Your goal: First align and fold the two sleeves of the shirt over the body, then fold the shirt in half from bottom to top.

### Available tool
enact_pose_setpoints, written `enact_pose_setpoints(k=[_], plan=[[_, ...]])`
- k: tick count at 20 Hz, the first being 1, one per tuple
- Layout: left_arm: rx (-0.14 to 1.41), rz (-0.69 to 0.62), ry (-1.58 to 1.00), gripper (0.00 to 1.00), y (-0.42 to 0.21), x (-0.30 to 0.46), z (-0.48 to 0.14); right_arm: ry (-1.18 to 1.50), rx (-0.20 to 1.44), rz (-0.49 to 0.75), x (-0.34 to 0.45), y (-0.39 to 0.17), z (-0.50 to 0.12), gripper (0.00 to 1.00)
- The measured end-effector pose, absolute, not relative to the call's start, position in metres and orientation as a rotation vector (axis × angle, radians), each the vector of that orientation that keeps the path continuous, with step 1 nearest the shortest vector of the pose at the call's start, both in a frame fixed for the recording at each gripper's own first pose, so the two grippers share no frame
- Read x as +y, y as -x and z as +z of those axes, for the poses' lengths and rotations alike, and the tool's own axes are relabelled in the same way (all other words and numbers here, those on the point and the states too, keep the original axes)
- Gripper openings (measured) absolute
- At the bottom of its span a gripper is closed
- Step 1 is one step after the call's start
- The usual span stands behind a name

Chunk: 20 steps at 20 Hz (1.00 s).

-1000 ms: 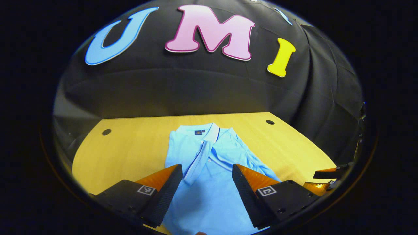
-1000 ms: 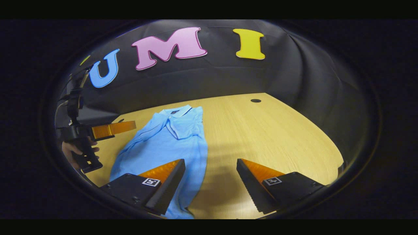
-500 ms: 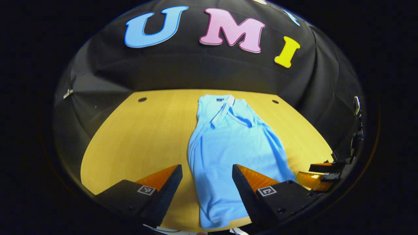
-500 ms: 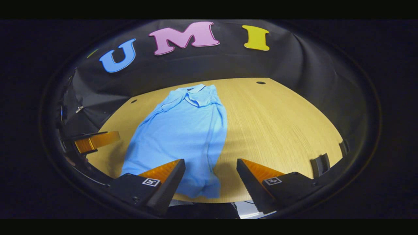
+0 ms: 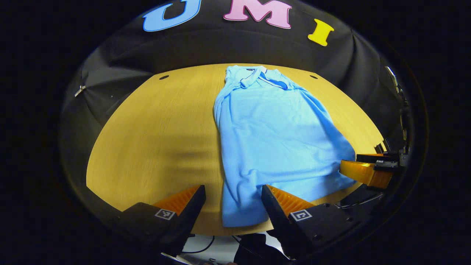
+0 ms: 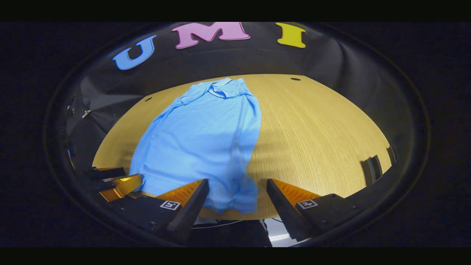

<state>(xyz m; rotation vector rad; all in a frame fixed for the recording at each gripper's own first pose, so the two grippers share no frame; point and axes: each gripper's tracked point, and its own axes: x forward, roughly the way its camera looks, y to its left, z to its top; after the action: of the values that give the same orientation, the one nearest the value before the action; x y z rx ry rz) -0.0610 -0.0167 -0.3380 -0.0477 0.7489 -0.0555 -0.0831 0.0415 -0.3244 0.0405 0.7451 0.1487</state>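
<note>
The shirt (image 5: 272, 140) is a light blue polo lying flat on the wooden tabletop (image 5: 154, 129), its collar (image 5: 254, 73) at the far end near the booth's black cloth wall and its hem (image 5: 243, 217) at the near edge, just short of the tabletop's rim. In the left gripper view its left side runs as a fairly straight folded edge, while the right side flares outward toward the hem and carries soft wrinkles; whether both sleeves are fully tucked over the body cannot be told. In the right gripper view the shirt (image 6: 202, 140) slants from the collar at the far end down to a rumpled lower corner at the near rim. The left gripper (image 5: 232, 200) hangs over the near edge with its jaws apart and nothing between them but the hem below. The right gripper (image 6: 237, 195) is likewise over the near edge, jaws apart, above the shirt's lower corner. In the left gripper view the right gripper (image 5: 368, 169) shows beside the shirt's flared lower right corner. Bare wood stretches wide on both sides of the shirt, with small dark holes (image 5: 164, 77) near the far corners. Beyond the near rim a dark cable (image 5: 206, 246) lies on a pale floor.
</note>
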Motion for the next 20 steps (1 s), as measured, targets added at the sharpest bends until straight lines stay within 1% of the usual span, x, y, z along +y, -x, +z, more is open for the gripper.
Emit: enact_pose_setpoints(k=[1,2,3,4,5,6,7,8,9,10,11,12,13,14,15,18,19,20], plan=[[0.748,-0.058,0.043,0.98,0.060,-0.018,-0.339,-0.036,0.741,0.156,0.044,0.080,-0.324,0.92],[0.746,-0.058,0.046,0.98,0.059,-0.018,-0.339,-0.005,0.743,0.156,0.045,0.082,-0.326,0.98],[0.744,-0.059,0.048,0.98,0.058,-0.020,-0.340,0.035,0.743,0.159,0.043,0.085,-0.329,0.97],[0.741,-0.067,0.046,0.98,0.056,-0.022,-0.339,0.080,0.739,0.158,0.041,0.085,-0.330,0.93],[0.737,-0.077,0.044,0.91,0.054,-0.026,-0.340,0.099,0.741,0.181,0.044,0.086,-0.330,0.88],[0.744,-0.084,0.042,0.84,0.055,-0.030,-0.340,0.102,0.735,0.192,0.048,0.086,-0.330,0.74],[0.738,-0.098,0.041,0.71,0.054,-0.035,-0.339,0.097,0.743,0.195,0.051,0.087,-0.330,0.63],[0.739,-0.109,0.044,0.64,0.053,-0.041,-0.339,0.089,0.743,0.199,0.053,0.086,-0.330,0.45],[0.738,-0.123,0.058,0.48,0.050,-0.048,-0.336,0.085,0.753,0.194,0.055,0.083,-0.331,0.31],[0.741,-0.130,0.078,0.31,0.048,-0.052,-0.335,0.085,0.757,0.204,0.056,0.083,-0.332,0.15],[0.746,-0.137,0.116,0.14,0.046,-0.056,-0.335,0.077,0.761,0.210,0.058,0.081,-0.331,0.15],[0.761,-0.154,0.160,0.08,0.046,-0.062,-0.334,0.065,0.773,0.228,0.060,0.081,-0.330,0.11],[0.779,-0.172,0.209,0.07,0.046,-0.067,-0.333,0.051,0.785,0.246,0.060,0.082,-0.330,0.06],[0.794,-0.168,0.250,0.07,0.046,-0.067,-0.331,0.024,0.804,0.256,0.059,0.082,-0.329,0.17],[0.807,-0.160,0.280,0.07,0.044,-0.066,-0.331,-0.003,0.817,0.260,0.058,0.082,-0.328,0.06],[0.810,-0.132,0.260,0.06,0.046,-0.058,-0.324,-0.009,0.814,0.257,0.050,0.072,-0.317,0.06],[0.804,-0.136,0.250,0.06,0.047,-0.060,-0.319,-0.013,0.804,0.261,0.050,0.068,-0.310,0.17],[0.794,-0.138,0.239,0.06,0.046,-0.060,-0.312,-0.008,0.793,0.269,0.049,0.063,-0.300,0.17]])
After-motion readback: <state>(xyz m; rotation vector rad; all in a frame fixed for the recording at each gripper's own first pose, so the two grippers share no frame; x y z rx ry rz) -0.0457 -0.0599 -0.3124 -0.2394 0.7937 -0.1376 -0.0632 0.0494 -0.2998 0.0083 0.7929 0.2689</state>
